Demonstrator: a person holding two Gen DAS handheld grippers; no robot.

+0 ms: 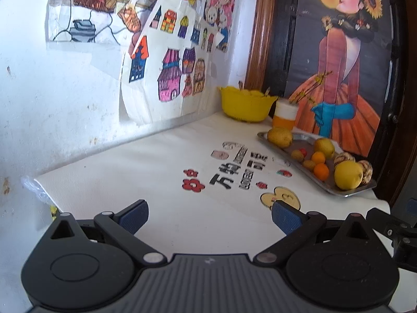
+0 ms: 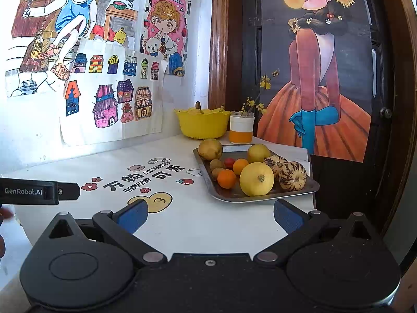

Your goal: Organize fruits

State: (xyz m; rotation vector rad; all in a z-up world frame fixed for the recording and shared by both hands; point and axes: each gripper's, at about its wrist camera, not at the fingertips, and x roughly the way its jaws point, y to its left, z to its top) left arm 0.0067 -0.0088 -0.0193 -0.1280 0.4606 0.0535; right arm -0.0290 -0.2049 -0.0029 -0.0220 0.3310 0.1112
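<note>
A metal tray (image 2: 307,189) (image 1: 357,191) holds several fruits: a big yellow melon (image 2: 256,179) (image 1: 348,175), two striped melons (image 2: 292,176), two small oranges (image 2: 226,178), pears (image 2: 210,149), kiwis and a small red fruit. A yellow bowl (image 2: 202,125) (image 1: 246,107) with fruit stands at the back. My right gripper (image 2: 209,217) is open and empty, just in front of the tray. My left gripper (image 1: 209,217) is open and empty, over the white table left of the tray.
An orange and white cup (image 2: 241,130) with flower twigs stands beside the bowl. The table cover (image 2: 182,221) has printed cartoons. Drawings hang on the wall at left, and a dark door with a poster is at right. The left gripper's body (image 2: 39,191) shows at the left edge.
</note>
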